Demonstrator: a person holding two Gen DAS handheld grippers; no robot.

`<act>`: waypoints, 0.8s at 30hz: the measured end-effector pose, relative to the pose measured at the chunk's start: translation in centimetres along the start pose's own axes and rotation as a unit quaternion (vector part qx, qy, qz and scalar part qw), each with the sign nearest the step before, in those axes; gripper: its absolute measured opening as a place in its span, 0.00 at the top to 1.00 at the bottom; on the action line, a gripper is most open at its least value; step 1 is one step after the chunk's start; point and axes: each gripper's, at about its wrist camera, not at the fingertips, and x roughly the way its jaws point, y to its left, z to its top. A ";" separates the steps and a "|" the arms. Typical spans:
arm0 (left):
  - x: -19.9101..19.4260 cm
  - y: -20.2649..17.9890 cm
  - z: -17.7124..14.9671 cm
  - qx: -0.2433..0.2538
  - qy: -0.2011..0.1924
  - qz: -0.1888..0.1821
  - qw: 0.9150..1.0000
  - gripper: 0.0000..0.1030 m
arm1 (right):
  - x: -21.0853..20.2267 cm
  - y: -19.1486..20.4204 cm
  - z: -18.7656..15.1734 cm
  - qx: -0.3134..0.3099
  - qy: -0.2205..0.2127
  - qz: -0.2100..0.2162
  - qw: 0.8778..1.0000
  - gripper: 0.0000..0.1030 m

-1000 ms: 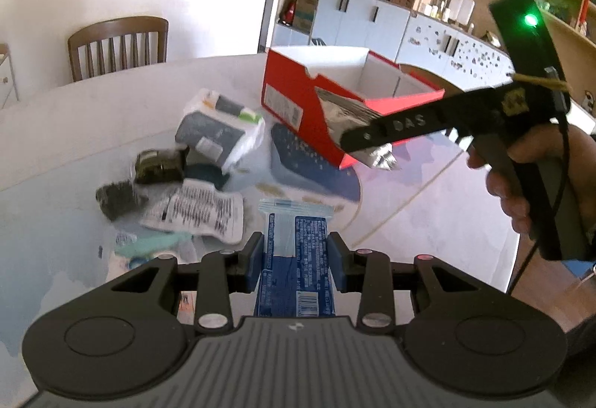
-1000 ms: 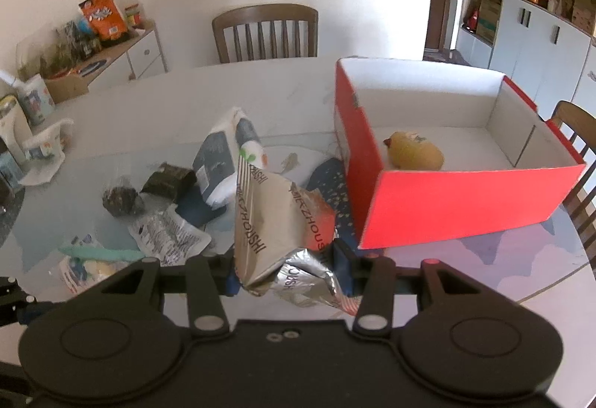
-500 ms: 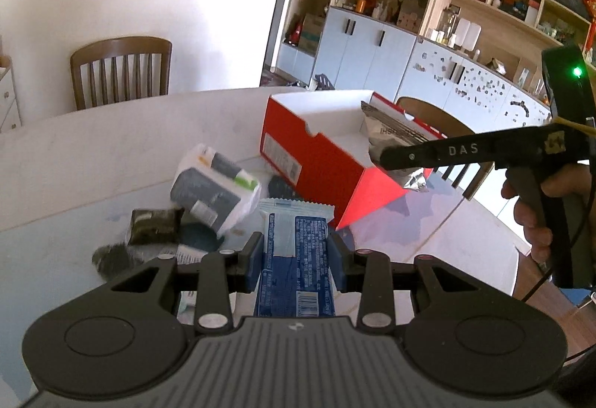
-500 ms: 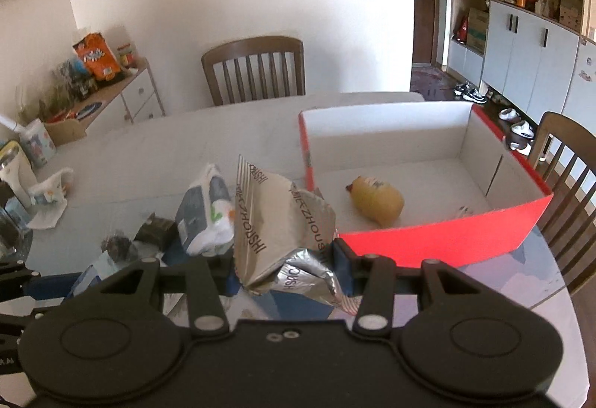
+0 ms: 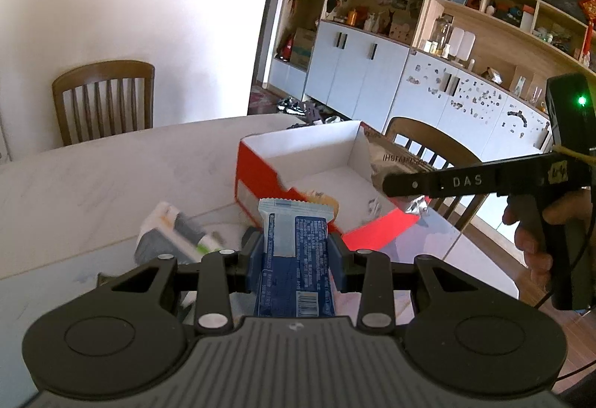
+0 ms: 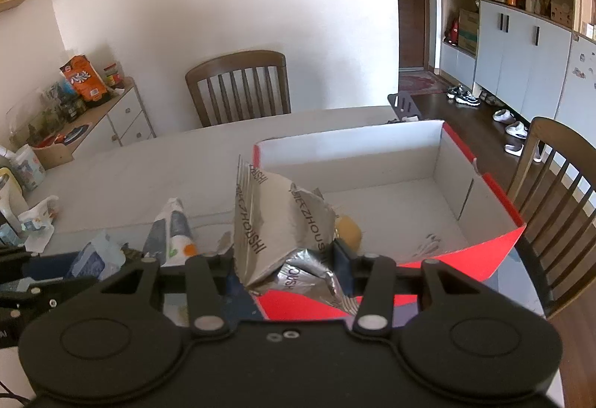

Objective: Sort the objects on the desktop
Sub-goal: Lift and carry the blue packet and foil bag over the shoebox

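Left wrist view: the left gripper (image 5: 294, 255) is clamped on a blue wrapped bar (image 5: 294, 263), held lengthwise between the fingers, top end raised toward the red box (image 5: 260, 181). Just beyond it on the table (image 5: 111, 177) a grey-and-white pouch (image 5: 167, 236) is seen, blurred. The red box lies open-topped on the table; a yellowish item (image 5: 324, 201) sits inside near its front wall. The right gripper (image 5: 409, 182) is held over the box's right side, closed on a crumpled silver foil bag (image 5: 395, 162). Behind: a wooden chair (image 5: 104, 99) against a white wall, white cabinets (image 5: 357, 73) and open shelving.

Right wrist view: the right gripper (image 6: 285, 261) is pinching the silver foil bag (image 6: 275, 225), which stands up between the fingers, over the box's near wall (image 6: 447, 263). A second wooden chair (image 6: 555, 181) stands beside the box; a sideboard with snack bags (image 6: 85, 102) is at far left.

Versus 1.0 s ago: both grippers have been raised and carried toward the box, and grips are unchanged. The box interior is now looked into from above, where earlier the red outer wall faced the cameras. The loose packets on the table have dropped mostly out of the left view.
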 end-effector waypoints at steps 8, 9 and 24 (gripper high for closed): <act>3.7 -2.1 2.2 0.000 0.006 -0.001 1.000 0.66 | 0.8 -3.6 1.6 -0.001 0.004 0.003 1.000 0.55; 4.2 -2.4 2.4 0.000 0.006 -0.003 1.000 0.66 | 0.9 -4.0 1.8 -0.001 0.004 0.003 1.000 0.55; 12.3 -6.2 5.9 0.038 0.037 -0.012 0.999 0.66 | 3.9 -10.2 4.3 0.005 0.026 0.001 1.000 0.55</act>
